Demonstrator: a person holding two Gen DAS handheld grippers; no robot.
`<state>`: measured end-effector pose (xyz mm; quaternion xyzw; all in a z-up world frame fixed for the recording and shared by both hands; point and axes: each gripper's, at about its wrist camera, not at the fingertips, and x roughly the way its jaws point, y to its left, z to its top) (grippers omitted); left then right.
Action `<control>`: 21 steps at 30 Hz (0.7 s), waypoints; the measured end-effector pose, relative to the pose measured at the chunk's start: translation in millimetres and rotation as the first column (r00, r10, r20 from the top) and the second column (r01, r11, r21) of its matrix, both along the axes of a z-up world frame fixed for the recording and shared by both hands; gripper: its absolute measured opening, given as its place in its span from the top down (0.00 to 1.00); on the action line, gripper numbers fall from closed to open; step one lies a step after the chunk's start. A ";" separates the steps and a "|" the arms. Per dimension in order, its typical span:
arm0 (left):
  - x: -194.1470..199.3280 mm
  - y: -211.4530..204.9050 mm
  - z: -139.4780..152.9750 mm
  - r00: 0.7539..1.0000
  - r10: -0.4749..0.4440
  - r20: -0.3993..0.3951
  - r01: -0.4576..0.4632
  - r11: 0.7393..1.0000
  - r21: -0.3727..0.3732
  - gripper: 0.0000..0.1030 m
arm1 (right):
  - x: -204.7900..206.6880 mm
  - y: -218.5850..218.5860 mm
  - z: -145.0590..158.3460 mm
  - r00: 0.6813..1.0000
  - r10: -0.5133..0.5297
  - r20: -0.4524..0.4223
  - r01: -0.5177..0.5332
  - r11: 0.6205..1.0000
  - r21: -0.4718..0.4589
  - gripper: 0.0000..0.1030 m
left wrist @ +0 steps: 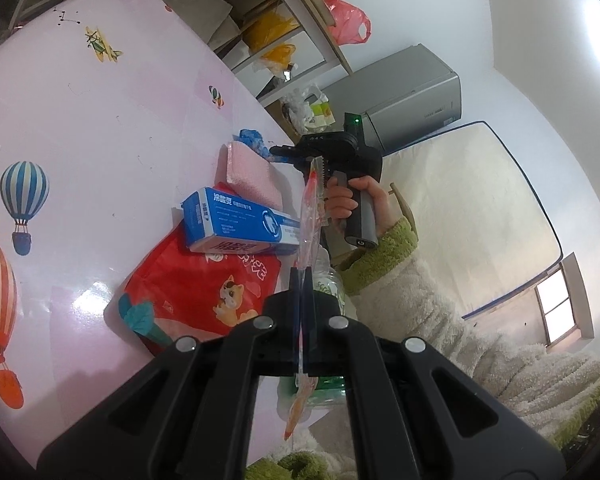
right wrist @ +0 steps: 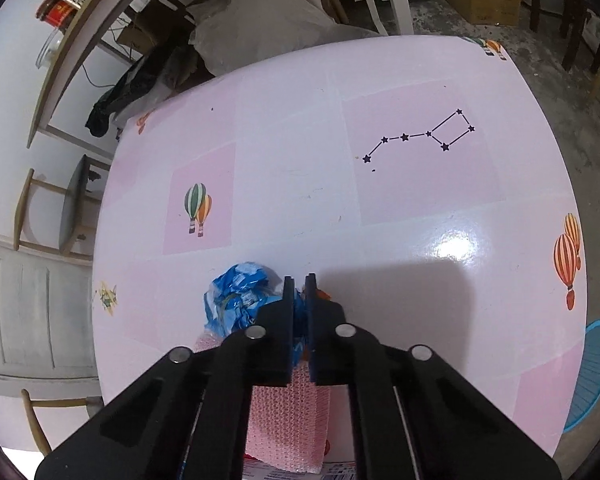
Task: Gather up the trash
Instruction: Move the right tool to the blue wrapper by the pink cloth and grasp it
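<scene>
My left gripper [left wrist: 302, 274] is shut on a clear plastic wrapper with red print [left wrist: 312, 208], held up above the pink table [left wrist: 100, 128]. Below it lie a blue toothpaste box [left wrist: 236, 220], a red snack bag [left wrist: 204, 292] and a pink bubble-wrap pad [left wrist: 248, 172]. My right gripper [right wrist: 299, 280] is shut on a crumpled blue wrapper [right wrist: 236, 296] that rests on the table [right wrist: 380, 200] just past the pink bubble-wrap pad [right wrist: 288, 420]. The right gripper also shows in the left wrist view [left wrist: 288, 152], at the blue wrapper [left wrist: 254, 140].
A glass jar with green print [left wrist: 328, 280] stands by the table edge under my left gripper. Shelves with bags [left wrist: 284, 40], a grey fridge [left wrist: 404, 96] and a mattress [left wrist: 460, 216] lie beyond. A blue basket [right wrist: 592, 368] sits off the table's right edge.
</scene>
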<state>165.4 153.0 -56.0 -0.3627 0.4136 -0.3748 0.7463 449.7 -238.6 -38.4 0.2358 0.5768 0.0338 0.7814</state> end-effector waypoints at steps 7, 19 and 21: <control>-2.2 2.8 0.8 1.000 0.015 0.006 -0.015 1.000 -0.012 1.00 | -5.1 1.2 29.8 0.995 -0.008 0.098 0.008 1.000 -0.003 0.97; -15.7 10.0 19.6 0.997 0.035 0.064 -0.031 0.998 -0.052 1.00 | -56.2 -0.9 118.9 0.967 0.011 0.253 -0.010 1.000 -0.005 0.98; -18.8 9.4 28.6 0.996 0.030 0.088 -0.025 0.998 -0.054 1.00 | -77.6 -5.8 138.0 0.957 0.011 0.288 -0.005 1.000 -0.019 0.98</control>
